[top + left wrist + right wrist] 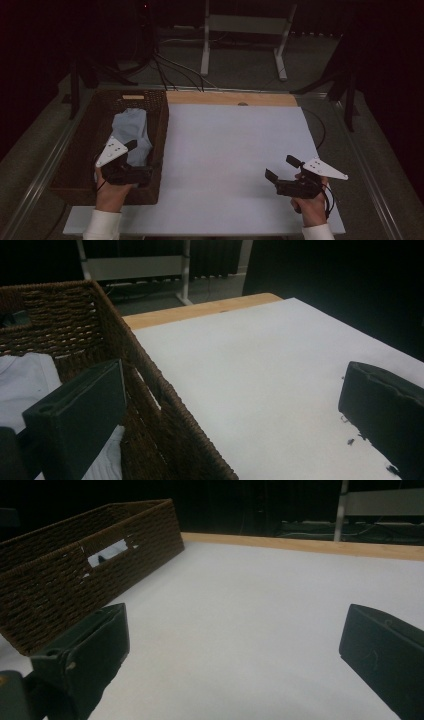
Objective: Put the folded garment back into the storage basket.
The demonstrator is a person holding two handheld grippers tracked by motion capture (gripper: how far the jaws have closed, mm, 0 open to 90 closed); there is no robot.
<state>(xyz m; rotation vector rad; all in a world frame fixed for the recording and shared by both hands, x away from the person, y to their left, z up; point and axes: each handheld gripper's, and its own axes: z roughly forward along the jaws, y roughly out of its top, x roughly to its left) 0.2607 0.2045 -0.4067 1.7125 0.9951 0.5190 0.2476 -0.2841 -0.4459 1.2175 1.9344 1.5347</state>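
Note:
A dark brown wicker basket [161, 125] [95, 315] [75, 575] stands on the left part of the white tabletop [230, 145]. Inside it lies a crumpled pale blue-white cloth [131, 127] [25, 380]. My left gripper [142, 156] [230, 405] is open and straddles the basket's right wall near its front corner, one jaw over the cloth and the other over the table. It holds nothing. Low above the table's near right corner, my right gripper [282, 168] [235, 645] is open and empty, pointing toward the basket.
A bare wooden strip [230, 98] runs along the table's far edge. Behind it on the floor stand a white metal frame [245, 25] and several dark cables [170, 70]. The basket's side has a handle slot [107, 552].

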